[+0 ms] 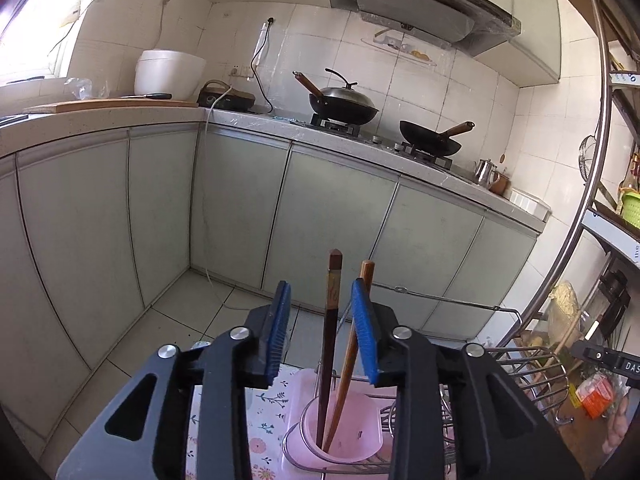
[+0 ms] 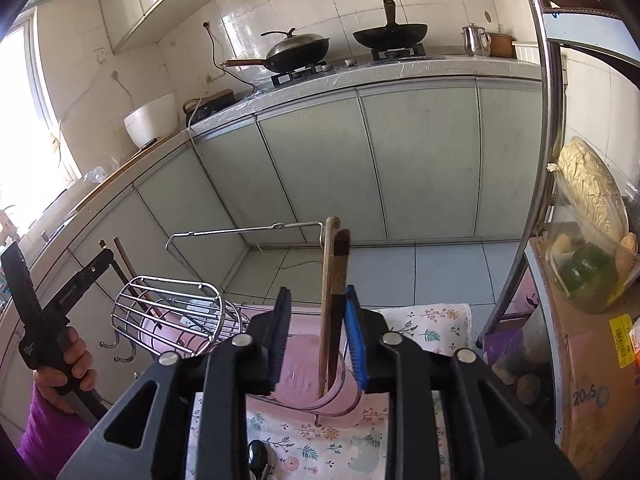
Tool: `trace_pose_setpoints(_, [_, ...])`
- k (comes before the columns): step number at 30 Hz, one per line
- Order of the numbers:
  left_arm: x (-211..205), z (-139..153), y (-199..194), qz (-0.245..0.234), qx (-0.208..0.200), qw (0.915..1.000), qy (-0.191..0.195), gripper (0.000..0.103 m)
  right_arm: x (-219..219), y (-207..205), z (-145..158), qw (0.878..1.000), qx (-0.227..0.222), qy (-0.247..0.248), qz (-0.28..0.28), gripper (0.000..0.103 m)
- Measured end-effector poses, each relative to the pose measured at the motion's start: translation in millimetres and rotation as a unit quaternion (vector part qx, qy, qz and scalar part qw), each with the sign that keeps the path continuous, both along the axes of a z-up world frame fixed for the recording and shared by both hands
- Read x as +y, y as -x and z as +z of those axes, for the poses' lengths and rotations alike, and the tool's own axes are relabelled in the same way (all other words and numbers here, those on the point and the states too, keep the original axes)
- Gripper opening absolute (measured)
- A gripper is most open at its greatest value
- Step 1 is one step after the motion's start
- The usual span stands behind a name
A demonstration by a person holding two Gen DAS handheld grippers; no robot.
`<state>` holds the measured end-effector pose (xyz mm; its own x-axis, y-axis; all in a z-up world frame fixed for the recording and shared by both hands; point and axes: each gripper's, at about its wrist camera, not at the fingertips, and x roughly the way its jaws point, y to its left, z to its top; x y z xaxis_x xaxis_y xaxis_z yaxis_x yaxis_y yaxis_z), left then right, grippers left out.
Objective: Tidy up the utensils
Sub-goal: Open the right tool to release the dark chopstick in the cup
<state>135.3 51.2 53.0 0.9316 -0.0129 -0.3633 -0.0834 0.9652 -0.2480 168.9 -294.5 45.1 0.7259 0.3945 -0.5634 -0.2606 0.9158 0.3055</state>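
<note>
Left wrist: floral cloth (image 1: 268,412) before kitchen cabinets (image 1: 332,216).

Daylit kitchen, sharp focus, heavy fisheye warp

A window (image 1: 28,20) at the left edge is blown out to white in both views and throws glare on the wall tiles (image 1: 420,80). Cabinet fronts (image 1: 332,208) bow strongly toward the edges, the corners fall to black, and shadows stay soft; no motion blur shows.
</note>
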Motion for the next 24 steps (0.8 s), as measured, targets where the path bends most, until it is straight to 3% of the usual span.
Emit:
trace_pose_setpoints(16, [15.9, 4.7, 52.6, -0.001, -0.001, 0.9996, 0.029, 0.034, -4.2, 54.5, 10.8, 0.998, -0.06, 0.018, -0.007, 0.027])
trace_pose_setpoints(24, [5.8, -11.4, 70.2, -0.021, 0.025, 0.9992, 0.024, 0.034, -10.6, 70.9, -8.3, 0.999, -0.045, 0.003, -0.008, 0.027])
